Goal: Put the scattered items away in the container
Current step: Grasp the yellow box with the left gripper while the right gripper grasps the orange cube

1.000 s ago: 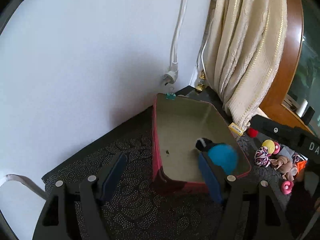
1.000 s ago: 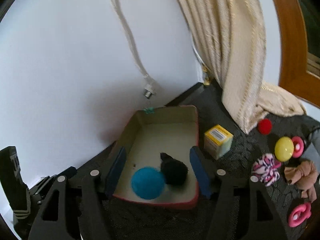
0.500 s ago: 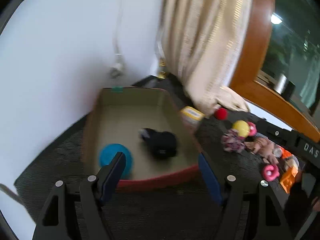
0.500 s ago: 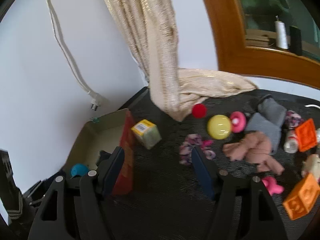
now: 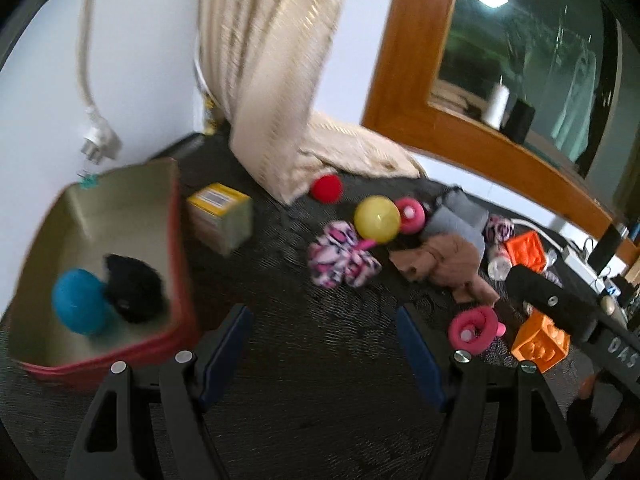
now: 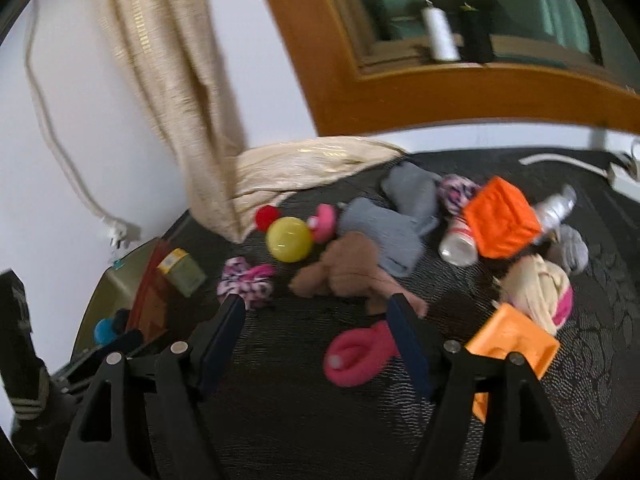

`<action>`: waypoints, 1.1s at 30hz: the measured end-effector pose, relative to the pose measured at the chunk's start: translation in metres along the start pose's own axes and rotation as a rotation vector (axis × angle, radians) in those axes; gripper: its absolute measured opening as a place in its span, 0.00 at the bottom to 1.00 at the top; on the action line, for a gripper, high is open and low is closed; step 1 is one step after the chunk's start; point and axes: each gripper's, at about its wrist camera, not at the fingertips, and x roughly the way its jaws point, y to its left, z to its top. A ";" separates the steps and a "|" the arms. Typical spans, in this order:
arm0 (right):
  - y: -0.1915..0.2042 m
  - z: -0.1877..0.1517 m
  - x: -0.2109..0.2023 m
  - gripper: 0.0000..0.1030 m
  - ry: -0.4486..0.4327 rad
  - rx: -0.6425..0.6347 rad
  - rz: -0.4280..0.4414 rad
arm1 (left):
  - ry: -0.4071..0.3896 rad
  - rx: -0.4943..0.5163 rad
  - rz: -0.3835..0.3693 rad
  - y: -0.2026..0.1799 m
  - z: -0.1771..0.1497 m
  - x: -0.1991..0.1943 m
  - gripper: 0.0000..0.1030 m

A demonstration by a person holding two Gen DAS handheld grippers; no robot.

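A red-sided cardboard box (image 5: 178,240) stands at the left and holds a blue ball (image 5: 78,302) and a black fuzzy item (image 5: 134,294). On the dark mat lie a yellow carton (image 5: 220,218), a red pom-pom (image 5: 327,188), a yellow ball (image 5: 377,219), a pink-patterned scrunchie (image 5: 340,260), a brown cloth (image 5: 444,264), pink rings (image 5: 474,328) and orange blocks (image 5: 540,342). My left gripper (image 5: 322,328) is open and empty above the mat, right of the box. My right gripper (image 6: 314,320) is open and empty, just short of the brown cloth (image 6: 344,272) and a pink ring (image 6: 360,354).
A cream curtain (image 5: 276,72) hangs at the back and pools on the mat. A white cord with a plug (image 5: 94,136) hangs on the wall behind the box. In the right wrist view, grey cloth (image 6: 384,232), a small bottle (image 6: 460,242) and a cream bundle (image 6: 536,284) lie farther right.
Both grippers swung right, away from the box toward the scattered toys. The box slid to the left edge of both views. Both stayed open and empty.
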 end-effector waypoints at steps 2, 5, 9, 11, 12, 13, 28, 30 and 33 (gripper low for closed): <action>-0.009 0.001 -0.002 0.74 -0.002 0.025 -0.002 | 0.012 -0.012 0.022 -0.001 0.000 0.011 0.74; -0.022 0.003 -0.004 0.74 -0.005 0.062 -0.005 | 0.030 -0.043 0.062 0.004 -0.001 0.023 0.74; -0.033 0.006 -0.012 0.75 -0.026 0.099 -0.009 | 0.039 -0.088 0.106 0.022 -0.001 0.026 0.74; -0.036 0.007 -0.016 0.75 -0.041 0.111 -0.013 | 0.038 -0.084 0.119 0.026 -0.002 0.022 0.74; -0.037 0.008 -0.017 0.76 -0.043 0.114 -0.014 | 0.035 -0.077 0.133 0.027 -0.003 0.020 0.74; -0.037 0.008 -0.018 0.76 -0.045 0.116 -0.014 | 0.030 -0.072 0.151 0.030 -0.004 0.016 0.74; -0.065 0.007 -0.049 0.78 -0.096 0.109 -0.070 | -0.020 -0.146 0.299 0.077 -0.004 -0.003 0.74; -0.079 0.005 -0.049 0.78 -0.097 0.133 -0.102 | -0.015 -0.127 0.278 0.067 0.005 0.009 0.74; -0.101 0.002 -0.046 0.78 -0.082 0.189 -0.133 | -0.005 -0.098 0.258 0.054 0.021 0.028 0.74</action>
